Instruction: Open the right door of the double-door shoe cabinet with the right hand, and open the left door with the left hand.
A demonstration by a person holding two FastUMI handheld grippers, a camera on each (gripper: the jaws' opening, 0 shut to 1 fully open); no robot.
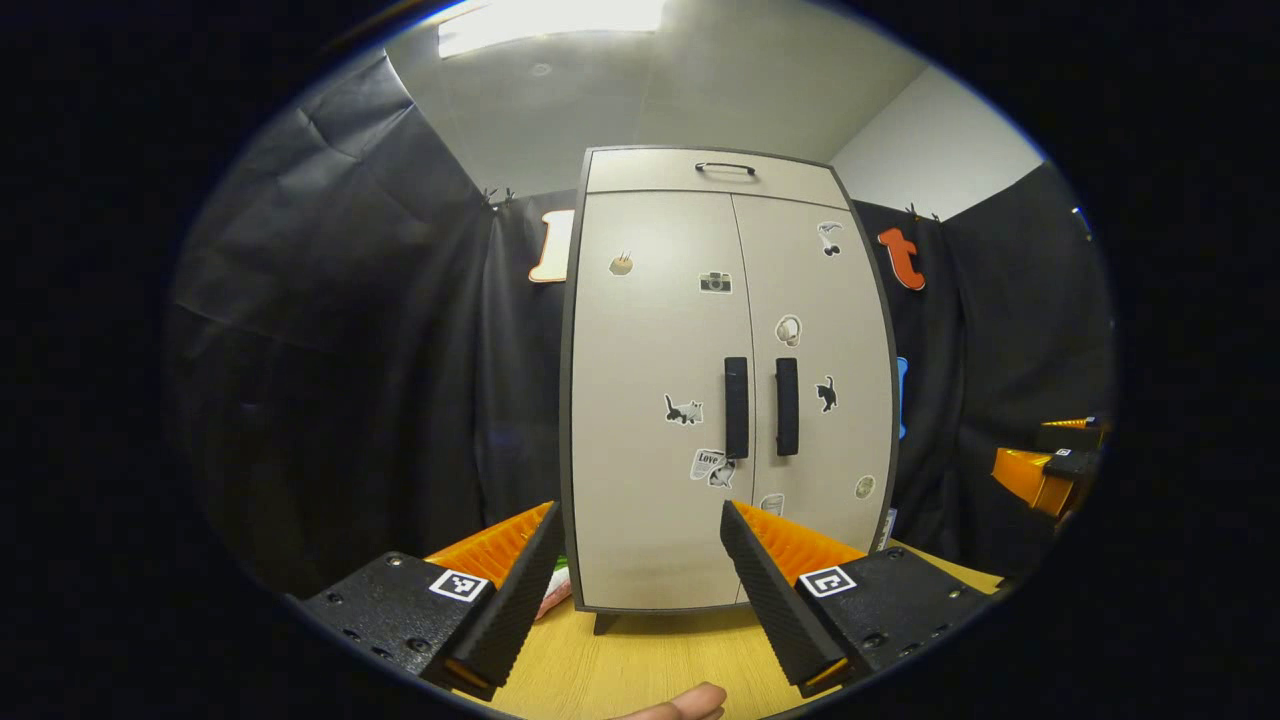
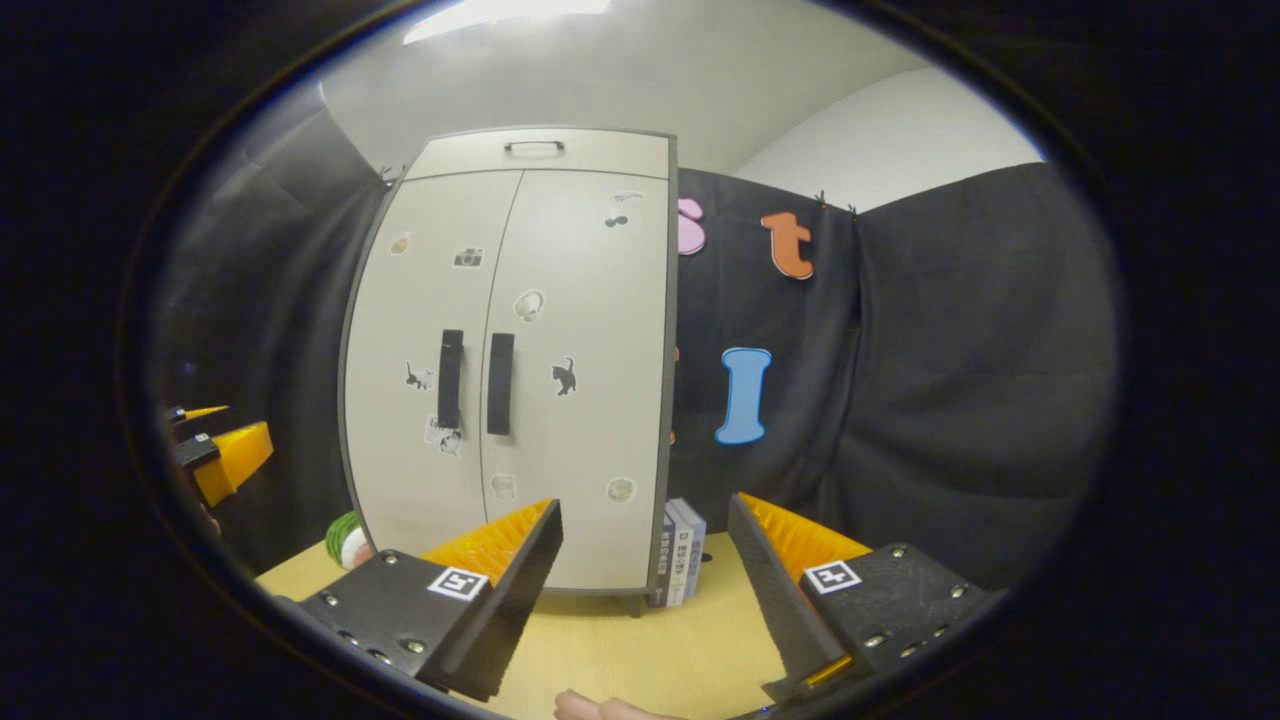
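Note:
A pale grey shoe cabinet [image 1: 650, 400] [image 2: 560, 330] with dark edges stands on a wooden table, both doors closed. Two black vertical handles sit at the middle seam: the left door handle [image 1: 736, 406] [image 2: 451, 378] and the right door handle [image 1: 787, 406] [image 2: 500, 383]. Stickers dot both doors. My left gripper [image 1: 640, 525] is open, a short way in front of the left door's lower part, touching nothing. My right gripper [image 2: 645, 520] is open too, facing the cabinet's right edge from farther back. The right gripper [image 1: 1050, 465] appears at the far right of the left gripper view, and the left gripper [image 2: 215, 450] at the far left of the right gripper view.
A drawer with a small black handle [image 1: 725, 168] tops the cabinet. Upright books [image 2: 682, 565] stand against its right side, a green and white thing [image 2: 346, 540] at its left. The wooden tabletop [image 1: 640, 670] runs toward me. Black cloth walls close in behind and on both sides.

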